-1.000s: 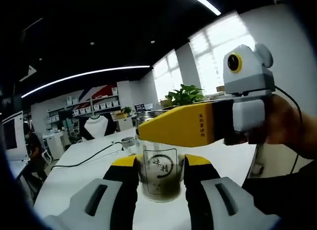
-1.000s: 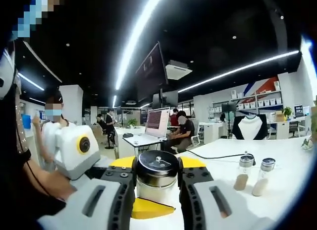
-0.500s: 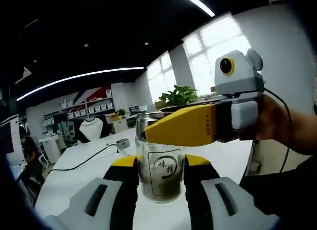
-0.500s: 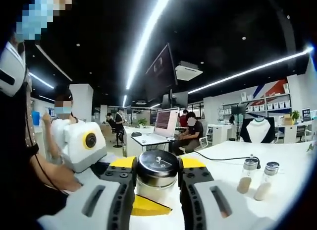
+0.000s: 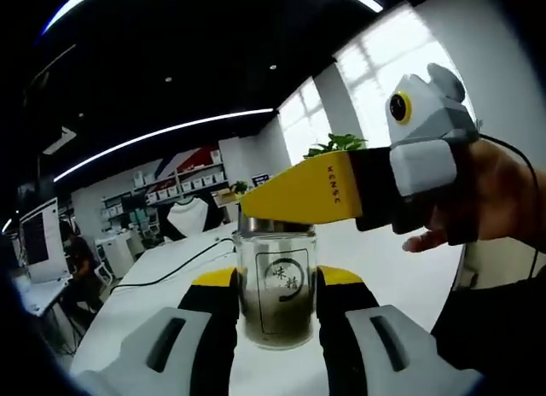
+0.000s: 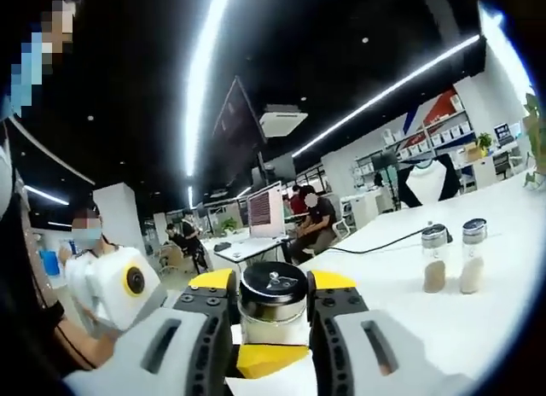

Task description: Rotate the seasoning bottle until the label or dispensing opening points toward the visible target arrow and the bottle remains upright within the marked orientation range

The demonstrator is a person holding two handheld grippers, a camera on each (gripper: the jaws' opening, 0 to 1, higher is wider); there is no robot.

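Seasoning bottle (image 5: 275, 289) upright on table (image 5: 401, 276), body clamped between left hand-held gripper (image 5: 275, 304) jaws; right hand-held gripper (image 6: 271, 306) clamps the lid (image 6: 273, 285) directly above, label facing left camera; twist axis vertical

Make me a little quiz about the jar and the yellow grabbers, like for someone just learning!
1. True or false: the seasoning bottle stands upright between the left gripper's jaws.
2. What part of the bottle does the right gripper hold?
A. its shiny lid
B. its bottom
C. nothing
3. Fill in: behind the bottle, on the white table, stand ___ small shakers.

Key:
1. True. The glass body sits upright between the black pads, its printed label facing the left gripper's camera.
2. A. The jaws close on the lid from both sides.
3. Two, side by side, apart from the grippers.
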